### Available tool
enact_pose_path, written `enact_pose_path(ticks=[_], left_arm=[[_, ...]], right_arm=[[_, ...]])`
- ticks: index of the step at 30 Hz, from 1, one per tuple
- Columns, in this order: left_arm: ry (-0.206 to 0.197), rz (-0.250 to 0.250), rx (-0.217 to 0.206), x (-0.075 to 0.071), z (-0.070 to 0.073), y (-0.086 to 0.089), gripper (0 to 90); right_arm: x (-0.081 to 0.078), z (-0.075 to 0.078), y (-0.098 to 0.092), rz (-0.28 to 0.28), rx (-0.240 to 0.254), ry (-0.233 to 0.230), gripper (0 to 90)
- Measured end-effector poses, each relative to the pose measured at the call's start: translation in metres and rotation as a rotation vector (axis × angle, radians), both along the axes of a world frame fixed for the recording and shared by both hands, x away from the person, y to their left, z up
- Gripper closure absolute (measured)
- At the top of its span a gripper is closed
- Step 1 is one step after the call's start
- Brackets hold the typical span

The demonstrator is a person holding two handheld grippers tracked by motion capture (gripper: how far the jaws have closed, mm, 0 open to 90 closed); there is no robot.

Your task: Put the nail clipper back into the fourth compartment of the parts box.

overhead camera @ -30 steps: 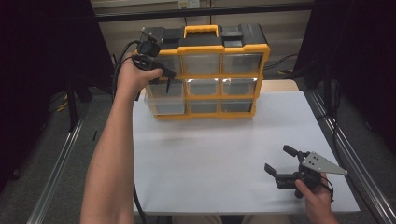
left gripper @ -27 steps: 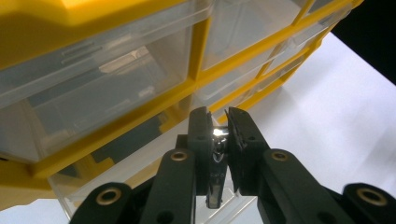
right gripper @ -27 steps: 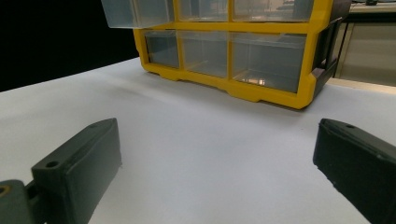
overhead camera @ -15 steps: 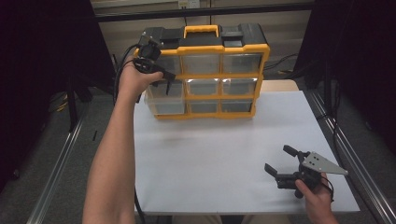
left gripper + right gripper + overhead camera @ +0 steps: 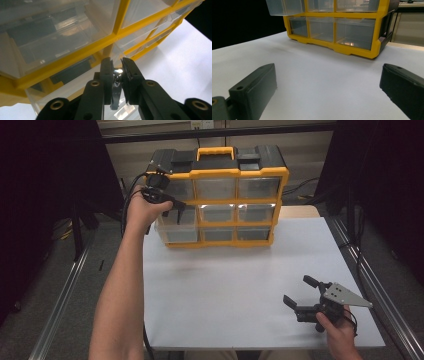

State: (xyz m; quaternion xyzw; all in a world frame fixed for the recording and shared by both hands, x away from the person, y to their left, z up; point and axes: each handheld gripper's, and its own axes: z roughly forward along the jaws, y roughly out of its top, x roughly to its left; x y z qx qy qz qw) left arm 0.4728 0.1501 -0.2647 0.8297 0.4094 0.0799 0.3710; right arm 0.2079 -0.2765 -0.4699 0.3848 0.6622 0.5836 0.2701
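Drawer [image 5: 172, 222] of yellow organizer [image 5: 280, 205] at the tabletop's far edge is pinched by left gripper [image 5: 117, 75]; right gripper [image 5: 305, 295] rests wide open near the right front corner.

No legible text or labels

I see a yellow-framed organizer [image 5: 227, 202] with clear drawers [image 5: 175, 222], black tools, and a white table [image 5: 235, 285].

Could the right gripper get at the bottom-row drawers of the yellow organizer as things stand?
Probably yes. The right gripper rests open, low on the white table, with bare surface between it and the bottom-row drawers. The left gripper is busy higher up, shut on the pulled-out drawer.
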Motion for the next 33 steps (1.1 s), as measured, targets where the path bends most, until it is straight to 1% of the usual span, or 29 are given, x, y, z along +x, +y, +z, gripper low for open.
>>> enact_pose_path(ticks=[1, 2, 3, 4, 5, 6, 7, 8, 9, 10, 11, 12, 13, 14, 15, 17, 19, 20, 21, 22, 24, 25, 28, 30, 31, 32, 33], left_arm=[[-0.014, -0.007, 0.012, 0.0, 0.0, 0.002, 74.7], [-0.018, 0.012, -0.014, -0.001, -0.001, 0.001, 72.9], [-0.009, -0.009, -0.016, -0.001, 0.0, 0.004, 72.6], [-0.012, 0.003, -0.022, -0.002, 0.001, 0.004, 72.0], [-0.012, -0.012, -0.011, -0.002, 0.002, 0.005, 69.7], [-0.014, -0.009, -0.016, -0.003, 0.002, 0.006, 69.7], [-0.018, -0.003, -0.027, -0.004, 0.003, 0.006, 66.0], [-0.026, -0.011, -0.025, -0.006, 0.005, 0.007, 64.6], [-0.026, -0.011, -0.025, -0.006, 0.005, 0.007, 63.3], [-0.029, -0.006, -0.044, -0.008, 0.005, 0.007, 63.3], [-0.034, -0.01, -0.043, -0.009, 0.006, 0.009, 60.7], [-0.038, -0.03, -0.048, -0.01, 0.006, 0.011, 56.3], [-0.041, -0.02, -0.078, -0.013, 0.005, 0.011, 56.3], [-0.057, -0.032, -0.066, -0.015, 0.005, 0.013, 54.3], [-0.068, -0.029, -0.086, -0.018, 0.004, 0.014, 51.2], [-0.082, -0.052, -0.102, -0.022, 0.002, 0.017, 47.0], [-0.105, -0.052, -0.115, -0.027, 0.0, 0.019, 39.7], [-0.113, -0.058, -0.132, -0.03, -0.001, 0.02, 34.8], [-0.126, -0.06, -0.139, -0.032, -0.002, 0.022, 31.5], [-0.132, -0.056, -0.148, -0.034, -0.002, 0.023, 30.8], [-0.149, -0.071, -0.167, -0.039, -0.004, 0.028, 25.2], [-0.163, -0.068, -0.174, -0.042, -0.005, 0.03, 24.0], [-0.188, -0.078, -0.191, -0.051, -0.006, 0.037, 18.6], [-0.203, -0.075, -0.206, -0.058, -0.009, 0.042, 17.3], [-0.213, -0.072, -0.206, -0.061, -0.011, 0.044, 16.3], [-0.215, -0.067, -0.22, -0.064, -0.014, 0.046, 15.0], [-0.223, -0.068, -0.22, -0.068, -0.017, 0.05, 13.7]], right_arm=[[0.0, 0.0, 0.0, -0.004, 0.0, -0.002, 0.5], [0.0, 0.0, 0.0, -0.003, 0.001, -0.002, 0.5], [0.0, 0.0, 0.0, -0.002, 0.0, 0.001, 0.5], [0.0, 0.0, 0.0, 0.002, -0.004, 0.002, 0.5], [0.0, 0.0, 0.0, -0.001, -0.003, 0.001, 0.6], [0.0, 0.0, 0.0, -0.001, -0.003, 0.001, 0.6], [0.0, 0.0, 0.0, -0.003, -0.001, -0.002, 0.5], [0.0, 0.0, 0.0, 0.0, -0.002, -0.002, 0.5], [0.0, 0.0, 0.0, 0.002, -0.003, -0.002, 0.5], [0.0, 0.0, 0.0, 0.002, -0.003, -0.002, 0.5], [0.0, 0.0, 0.0, 0.002, -0.003, -0.002, 0.5], [0.0, 0.0, 0.0, -0.001, -0.004, -0.003, 0.5], [0.0, 0.0, 0.0, -0.001, -0.004, -0.003, 0.5], [0.0, 0.0, -0.001, -0.002, -0.006, -0.004, 0.5], [0.0, 0.0, -0.001, -0.002, -0.004, -0.002, 0.5], [-0.001, 0.0, -0.001, -0.004, -0.002, -0.001, 0.5], [0.0, 0.001, -0.001, -0.004, 0.0, -0.002, 0.5], [0.0, 0.001, -0.001, -0.006, -0.001, -0.004, 0.6], [0.0, 0.001, -0.001, -0.005, -0.002, -0.001, 0.5], [0.0, 0.001, -0.002, -0.007, -0.002, -0.003, 0.6], [0.0, 0.002, -0.002, -0.013, 0.003, -0.006, 0.5], [-0.001, 0.002, -0.003, -0.011, 0.001, -0.006, 0.6], [-0.001, 0.002, -0.002, -0.01, -0.002, -0.006, 0.6], [-0.001, 0.002, -0.002, -0.012, -0.002, -0.009, 0.6], [-0.001, 0.002, -0.002, -0.009, -0.002, -0.008, 0.6], [-0.001, 0.002, -0.002, -0.01, -0.002, -0.007, 0.5], [-0.001, 0.002, -0.002, -0.01, -0.002, -0.007, 0.6]])
